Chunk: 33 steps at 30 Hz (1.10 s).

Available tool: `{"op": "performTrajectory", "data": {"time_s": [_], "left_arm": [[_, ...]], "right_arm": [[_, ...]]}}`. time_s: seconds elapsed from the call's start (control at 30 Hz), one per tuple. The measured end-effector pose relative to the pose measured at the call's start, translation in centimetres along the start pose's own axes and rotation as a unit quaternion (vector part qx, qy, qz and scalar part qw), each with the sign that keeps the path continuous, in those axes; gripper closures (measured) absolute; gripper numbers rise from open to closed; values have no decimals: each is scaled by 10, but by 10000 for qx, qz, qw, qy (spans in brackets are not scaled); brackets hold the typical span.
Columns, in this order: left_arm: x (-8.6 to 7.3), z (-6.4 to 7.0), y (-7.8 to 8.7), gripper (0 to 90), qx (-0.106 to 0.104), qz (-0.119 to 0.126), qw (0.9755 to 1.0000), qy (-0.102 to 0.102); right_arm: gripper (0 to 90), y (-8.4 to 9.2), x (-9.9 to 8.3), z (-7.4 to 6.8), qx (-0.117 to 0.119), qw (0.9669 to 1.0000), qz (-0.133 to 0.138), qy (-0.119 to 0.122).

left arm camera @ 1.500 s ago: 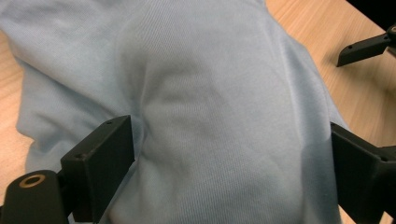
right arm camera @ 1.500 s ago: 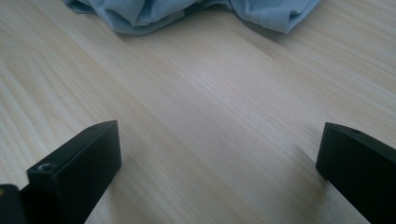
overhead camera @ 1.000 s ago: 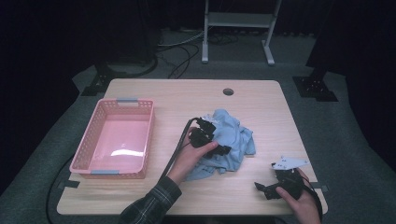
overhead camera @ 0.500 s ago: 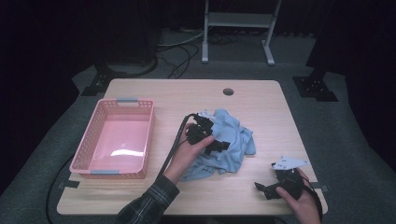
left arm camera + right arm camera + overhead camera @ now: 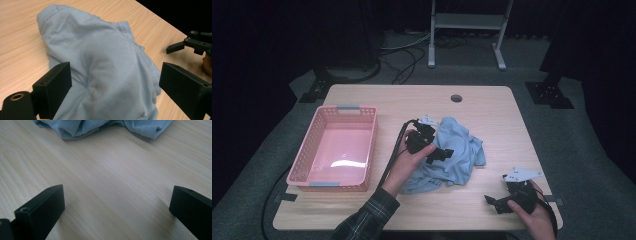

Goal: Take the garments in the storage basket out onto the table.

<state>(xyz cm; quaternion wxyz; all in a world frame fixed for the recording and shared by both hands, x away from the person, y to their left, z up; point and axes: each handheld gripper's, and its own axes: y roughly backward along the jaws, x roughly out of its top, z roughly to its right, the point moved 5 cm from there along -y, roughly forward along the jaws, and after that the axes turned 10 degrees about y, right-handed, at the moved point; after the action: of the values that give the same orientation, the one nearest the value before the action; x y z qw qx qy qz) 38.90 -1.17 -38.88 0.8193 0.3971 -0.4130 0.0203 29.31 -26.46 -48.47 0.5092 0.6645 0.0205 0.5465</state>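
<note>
A crumpled light-blue shirt [image 5: 459,145] lies in a heap at the middle of the wooden table [image 5: 492,110]. My left gripper [image 5: 443,153] hovers just above the shirt's left side, jaws open. In the left gripper view the shirt [image 5: 100,50] bulges below and between the wide-apart jaws of my left gripper [image 5: 115,75], which do not press on it. My right gripper [image 5: 494,203] rests near the table's front right corner, open. Its view has bare wood between the jaws of my right gripper [image 5: 117,195], with the shirt's edge [image 5: 82,127] farther off.
A pink plastic basket [image 5: 371,150] stands on the left of the table, with nothing in it. A round cable hole [image 5: 456,98] sits near the far edge. The other hand's gripper [image 5: 185,46] is visible at the right of the left gripper view.
My left gripper has risen a little over the shirt and drifted slightly left. The shirt and the right gripper have stayed where they were.
</note>
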Motion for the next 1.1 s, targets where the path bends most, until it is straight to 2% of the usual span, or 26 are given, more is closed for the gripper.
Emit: {"op": "performTrajectory", "data": {"time_s": [0.53, 1.1], "left_arm": [[-12, -3, 16, 105, 125, -25, 9999, -50], [-32, -10, 37, 105, 219, -12, 9997, 50]], "right_arm": [[0, 0, 0, 0, 5, 10000, 3, 10], [0, 0, 0, 0, 7, 10000, 7, 19]]}}
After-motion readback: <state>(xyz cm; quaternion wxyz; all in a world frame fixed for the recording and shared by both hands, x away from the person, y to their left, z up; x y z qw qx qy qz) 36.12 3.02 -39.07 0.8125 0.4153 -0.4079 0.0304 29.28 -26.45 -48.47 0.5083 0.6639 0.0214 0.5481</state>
